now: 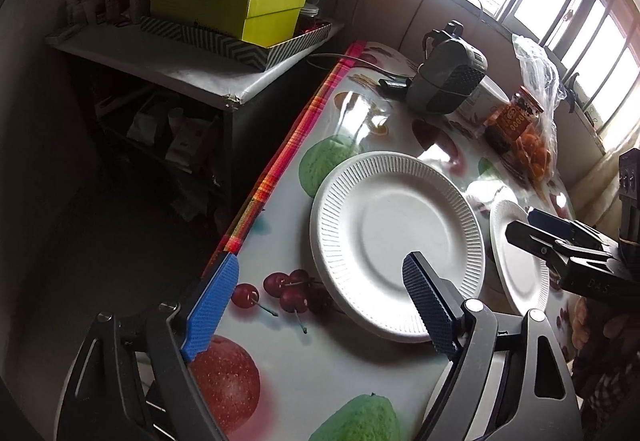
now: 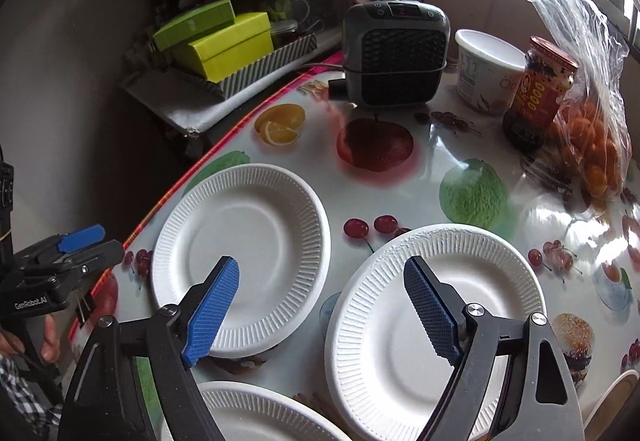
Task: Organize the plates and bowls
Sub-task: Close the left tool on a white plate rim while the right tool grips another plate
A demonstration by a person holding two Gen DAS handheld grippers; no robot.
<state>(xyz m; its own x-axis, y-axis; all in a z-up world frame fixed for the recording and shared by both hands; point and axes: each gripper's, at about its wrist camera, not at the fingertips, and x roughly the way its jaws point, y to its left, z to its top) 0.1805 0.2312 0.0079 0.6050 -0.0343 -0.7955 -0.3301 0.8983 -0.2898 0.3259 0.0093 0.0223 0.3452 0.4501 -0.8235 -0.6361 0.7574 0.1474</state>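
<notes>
White ribbed paper plates lie on a fruit-print tablecloth. In the left wrist view one plate lies ahead and a second plate lies to its right. My left gripper is open and empty above the near edge of the first plate. In the right wrist view the left plate, a right plate and a third plate at the bottom edge show. My right gripper is open and empty over the gap between the left and right plates. The right gripper shows at the right of the left wrist view, the left gripper at the left of the right wrist view.
A grey fan heater, a white tub, a sauce jar and a bag of oranges stand at the table's far side. A side shelf with green boxes stands left of the table edge. A cup rim shows bottom right.
</notes>
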